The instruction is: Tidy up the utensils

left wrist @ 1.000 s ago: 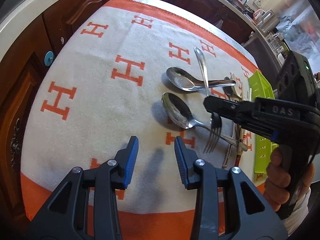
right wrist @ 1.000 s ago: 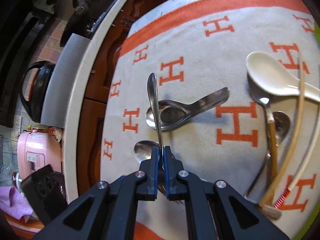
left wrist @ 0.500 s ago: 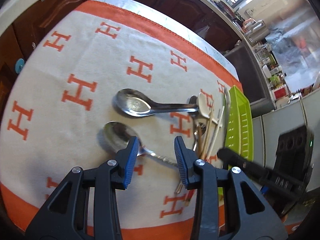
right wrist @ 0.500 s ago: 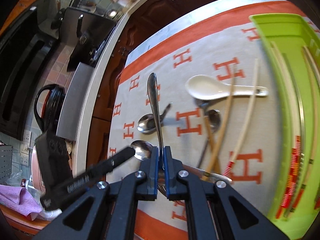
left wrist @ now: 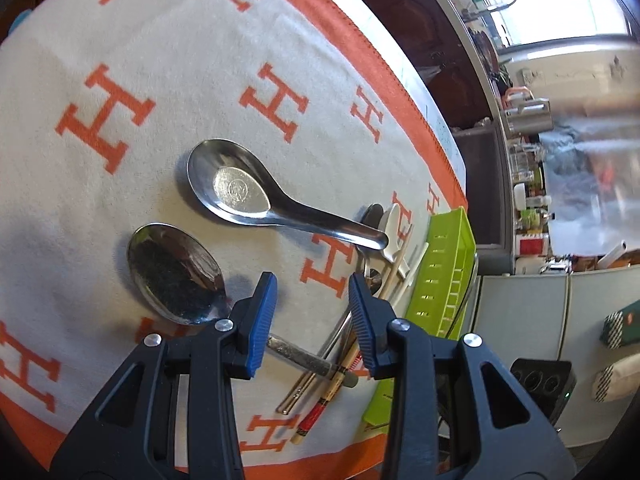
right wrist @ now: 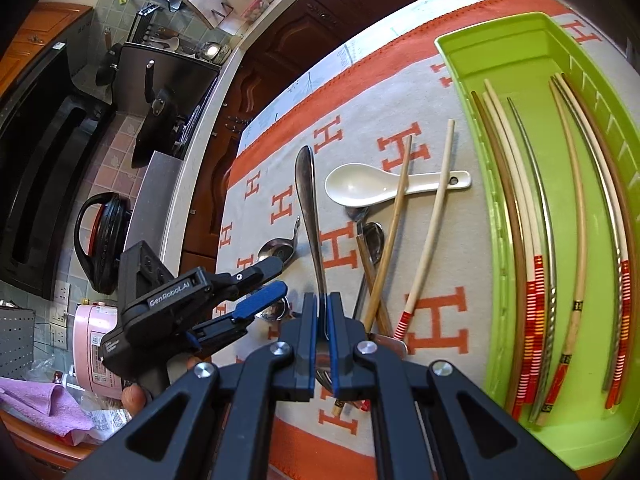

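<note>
My right gripper (right wrist: pixel 322 300) is shut on a metal fork (right wrist: pixel 306 200), whose handle points away from me above the orange-and-white cloth (right wrist: pixel 440 320). The green tray (right wrist: pixel 452 52) to its right holds several chopsticks (right wrist: pixel 532 264). My left gripper (left wrist: pixel 312 284) (right wrist: pixel 278 278) stands open just over the handle of a large metal spoon (left wrist: pixel 176 272), with nothing gripped. Beyond it lies a steel soup spoon (left wrist: pixel 240 192) (right wrist: pixel 276 248). A white ceramic spoon (right wrist: pixel 360 190) and two loose chopsticks (right wrist: pixel 432 232) lie beside the tray (left wrist: pixel 448 240).
A small wood-handled spoon (right wrist: pixel 372 236) and more chopsticks (left wrist: pixel 320 408) are piled between the grippers. The table's edge (right wrist: pixel 208 128) runs past dark cabinets. A black kettle (right wrist: pixel 104 248), a pink cooker (right wrist: pixel 96 344) and a purple cloth (right wrist: pixel 32 396) stand at left.
The right gripper has carried the fork up off the pile and toward the green tray. The left gripper has rolled and moved in over the large spoon's handle.
</note>
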